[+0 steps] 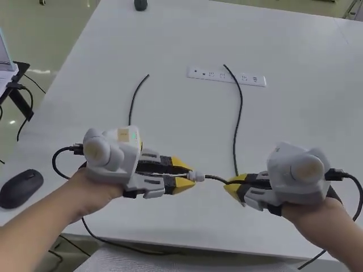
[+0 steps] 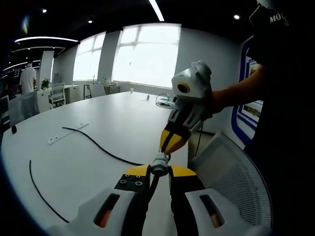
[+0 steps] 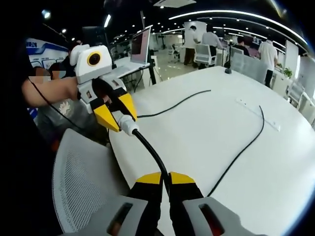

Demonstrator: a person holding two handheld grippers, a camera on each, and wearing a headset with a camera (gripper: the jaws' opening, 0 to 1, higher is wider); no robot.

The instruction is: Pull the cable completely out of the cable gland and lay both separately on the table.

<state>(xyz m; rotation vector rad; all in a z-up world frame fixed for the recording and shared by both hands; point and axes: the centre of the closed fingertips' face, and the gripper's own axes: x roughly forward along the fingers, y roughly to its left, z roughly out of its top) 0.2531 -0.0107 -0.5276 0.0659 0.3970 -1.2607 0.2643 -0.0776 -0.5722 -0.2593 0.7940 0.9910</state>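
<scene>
My left gripper [image 1: 182, 180] clamped on the white cable gland [image 1: 196, 177] above the white table's [image 1: 170, 130] near edge, my right gripper [image 1: 231, 186] pinching the black cable [image 1: 237, 124] running from it, mouse [image 1: 20, 188] at left, spare cable [image 1: 134, 101] and power strip [image 1: 227, 76] beyond, desk monitor [image 3: 141, 45] across the office.

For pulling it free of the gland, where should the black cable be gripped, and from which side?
Grip the straight stretch of cable outside the cable gland, coming end-on from the side opposite the left gripper, jaws across it. It leaves the gland straight there, so the pull follows its axis; the right gripper is clamped that way.
</scene>
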